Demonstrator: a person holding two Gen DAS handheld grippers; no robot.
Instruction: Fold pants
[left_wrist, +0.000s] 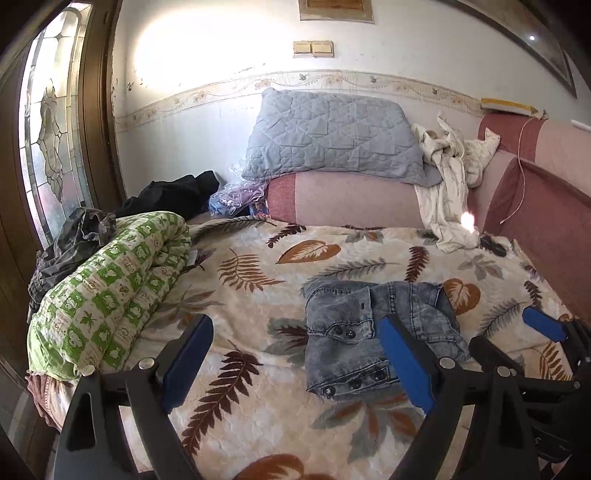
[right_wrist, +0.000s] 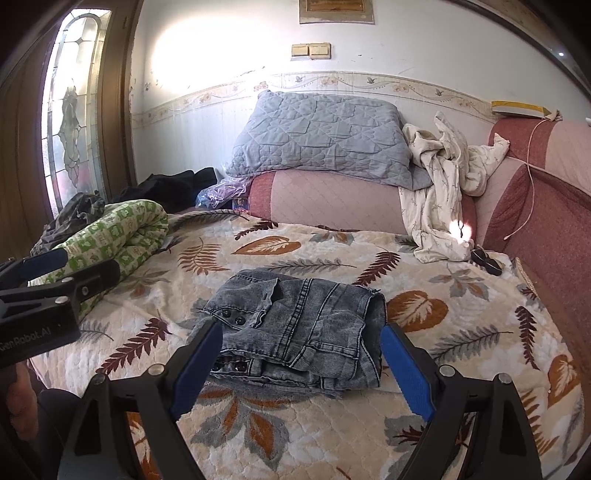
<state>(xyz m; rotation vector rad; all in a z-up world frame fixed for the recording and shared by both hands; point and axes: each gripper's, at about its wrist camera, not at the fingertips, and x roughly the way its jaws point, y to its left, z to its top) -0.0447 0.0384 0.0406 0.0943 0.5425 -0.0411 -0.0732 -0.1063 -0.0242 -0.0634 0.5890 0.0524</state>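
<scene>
A pair of grey-blue denim pants (right_wrist: 295, 332) lies folded into a compact stack on the leaf-patterned blanket (right_wrist: 461, 332). It also shows in the left wrist view (left_wrist: 369, 332), ahead and to the right. My left gripper (left_wrist: 295, 332) is open and empty, hovering above the blanket left of the pants. My right gripper (right_wrist: 301, 345) is open and empty, its blue-padded fingers (right_wrist: 406, 369) held apart on either side of the stack's near edge. The right gripper also shows at the right edge of the left view (left_wrist: 546, 325), and the left gripper at the left edge of the right view (right_wrist: 48, 266).
A rolled green-and-white quilt (left_wrist: 110, 288) lies on the left with dark clothes (left_wrist: 173, 195) behind it. A grey pillow (left_wrist: 332, 136) sits on a pink cushion (left_wrist: 343, 199). A crumpled cream garment (right_wrist: 443, 192) and a small dark object (right_wrist: 487, 260) lie at the back right. A pink sofa back (right_wrist: 546, 221) runs along the right.
</scene>
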